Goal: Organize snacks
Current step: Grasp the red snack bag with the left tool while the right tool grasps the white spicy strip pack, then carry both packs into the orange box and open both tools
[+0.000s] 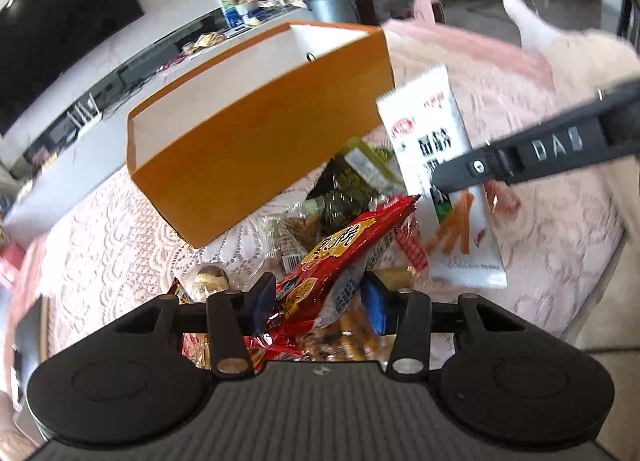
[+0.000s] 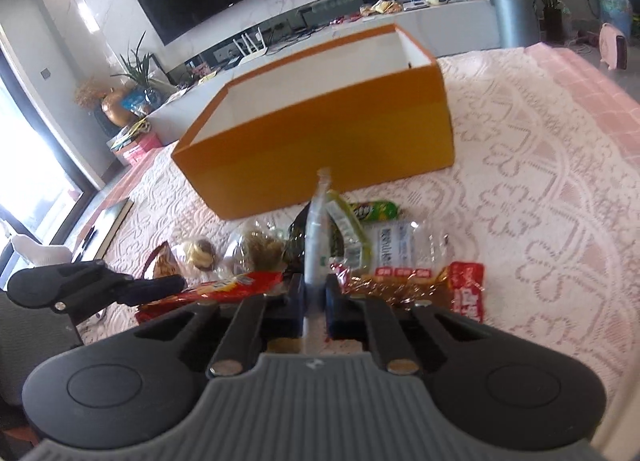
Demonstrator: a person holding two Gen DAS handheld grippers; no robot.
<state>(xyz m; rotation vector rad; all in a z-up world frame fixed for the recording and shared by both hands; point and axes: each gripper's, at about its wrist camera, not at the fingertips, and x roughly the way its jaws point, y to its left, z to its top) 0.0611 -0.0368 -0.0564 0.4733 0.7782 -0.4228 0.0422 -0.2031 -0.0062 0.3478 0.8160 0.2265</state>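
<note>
Right gripper (image 2: 316, 297), stamped "DAS", pinches a white foil snack sachet (image 1: 440, 165) bearing orange sticks. Left gripper (image 1: 316, 297) clasps a red crinkled plastic snack packet (image 1: 340, 257). Orange cardboard box (image 2: 320, 149) stands open behind.

Both fisheye views are looking forward and downward along their grippers' fingers, close above the snack pile (image 1: 340, 229). Each is facing the orange box (image 2: 320, 149) on the lace-covered table (image 2: 540, 181), with the television wall lying beyond in both.
</note>
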